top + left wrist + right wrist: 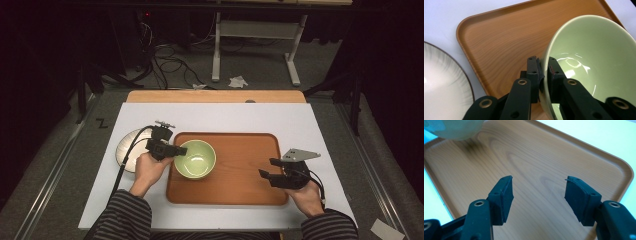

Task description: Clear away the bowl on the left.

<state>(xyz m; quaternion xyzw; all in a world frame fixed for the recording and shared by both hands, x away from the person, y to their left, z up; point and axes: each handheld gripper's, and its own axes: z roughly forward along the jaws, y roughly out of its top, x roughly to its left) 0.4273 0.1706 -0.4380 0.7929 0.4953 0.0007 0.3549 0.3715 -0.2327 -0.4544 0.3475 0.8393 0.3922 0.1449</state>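
- Your left gripper (176, 150) is clamped on the left rim of the green bowl (196, 159), one jaw inside the wall and one outside, as the left gripper view shows (545, 75).
- The bowl sits over the left part of the wooden tray (240, 170), just right of the white plate (126, 149) that lies on the table (300, 120) beyond the tray's left edge.
- Your right gripper (267, 167) hangs over the tray's right side with jaws spread wide and nothing between them (537, 195).
- To do this step well, keep the pinch firm on that thin rim; I judge a one-sided hold will let the bowl tip.
- Lower it level and free the rim only once the base is flat on the wood.
- The bowl's mouth faces up, perhaps tilted slightly; being round, it has no long axis, only an upright one.
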